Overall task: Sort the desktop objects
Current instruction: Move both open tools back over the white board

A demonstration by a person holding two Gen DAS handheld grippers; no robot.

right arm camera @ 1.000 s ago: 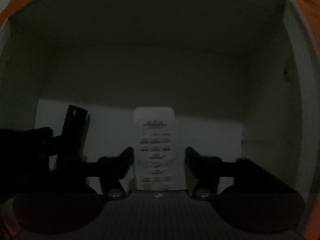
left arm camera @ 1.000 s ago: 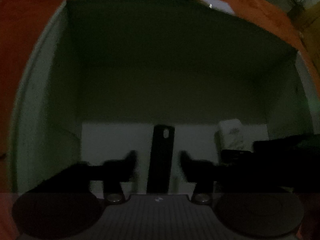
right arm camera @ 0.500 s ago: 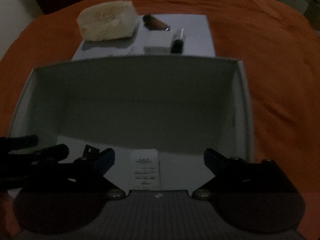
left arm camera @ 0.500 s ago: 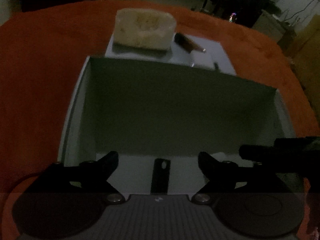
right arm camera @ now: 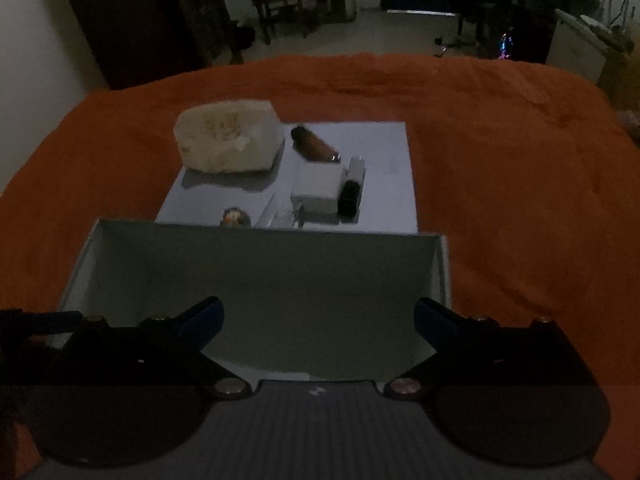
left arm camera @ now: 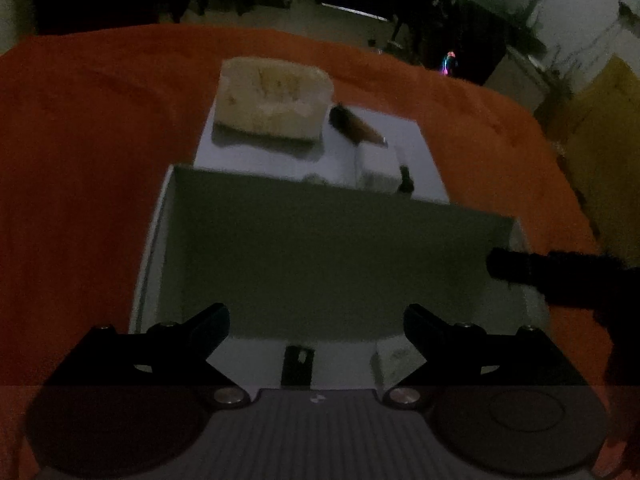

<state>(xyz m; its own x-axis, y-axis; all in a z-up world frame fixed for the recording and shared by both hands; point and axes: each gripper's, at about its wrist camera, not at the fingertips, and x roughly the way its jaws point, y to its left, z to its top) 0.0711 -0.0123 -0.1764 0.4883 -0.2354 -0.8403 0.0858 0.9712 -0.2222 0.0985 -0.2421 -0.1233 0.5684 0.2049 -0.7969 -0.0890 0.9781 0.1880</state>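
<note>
Both tongs have risen out of the box [right arm camera: 256, 276], jaws wide, empty. Ahead, the tissue pack [right arm camera: 228, 140] looks light and soft; pinch its narrow sides.

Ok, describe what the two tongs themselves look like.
Left tongs: black angular fingers, silver pivot screws, grey ribbed body with two dark round discs. Right tongs: the same build, but with blue fingertip pads. No cables or sleeves are visible.

An open white cardboard box [right arm camera: 256, 272] sits on the orange cloth [right arm camera: 520, 160]; at its 12 o'clock, a flat white sheet [right arm camera: 384, 152] carries a cream tissue pack [right arm camera: 228, 140].
</note>
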